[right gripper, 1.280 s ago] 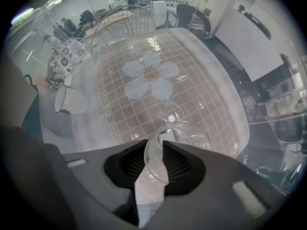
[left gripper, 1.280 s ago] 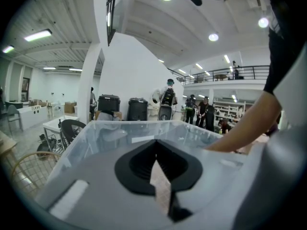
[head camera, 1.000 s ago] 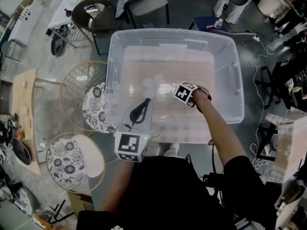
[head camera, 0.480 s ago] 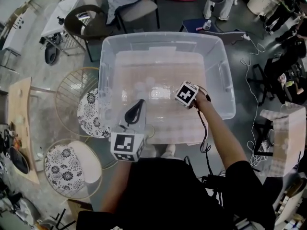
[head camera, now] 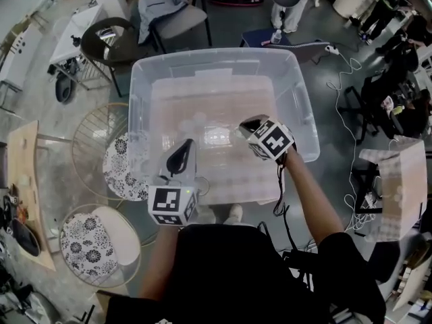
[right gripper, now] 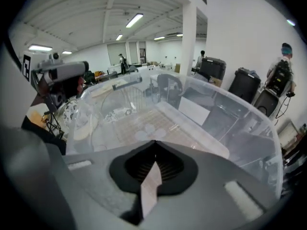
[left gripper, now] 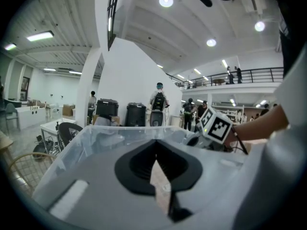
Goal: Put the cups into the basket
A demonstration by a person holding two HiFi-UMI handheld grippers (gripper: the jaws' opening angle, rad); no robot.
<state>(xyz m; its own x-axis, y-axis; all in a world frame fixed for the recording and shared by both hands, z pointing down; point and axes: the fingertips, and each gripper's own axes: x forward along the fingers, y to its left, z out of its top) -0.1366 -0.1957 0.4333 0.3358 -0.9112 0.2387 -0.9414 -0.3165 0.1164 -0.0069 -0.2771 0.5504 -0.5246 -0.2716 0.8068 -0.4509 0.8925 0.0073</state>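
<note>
A large clear plastic bin (head camera: 216, 56) stands on the grey floor (head camera: 324, 181) just beyond the person, its open top facing up. On its pale ribbed bottom, left of centre, faint round outlines show that look like clear cups (head camera: 194, 120); the right gripper view has them as pale discs (right gripper: 145, 128) on the bin's floor, too dim to count. The left gripper (head camera: 185, 144) hangs over the bin's near left edge, almost level, with its jaws pressed together and nothing between them, as the left gripper view (left gripper: 155, 152) shows. The right gripper (head camera: 243, 127) is above the right part of the bin, tilted down into it and well clear of the bottom. Its jaws have just been closing and now meet with nothing between them (right gripper: 154, 152). Left of the bin stand two round wire-frame stools with black-and-white flowered tops, one beside the bin's left wall (head camera: 121, 171) and one nearer the person (head camera: 84, 238). A pale wooden board (head camera: 30, 174) lies further left.
</note>
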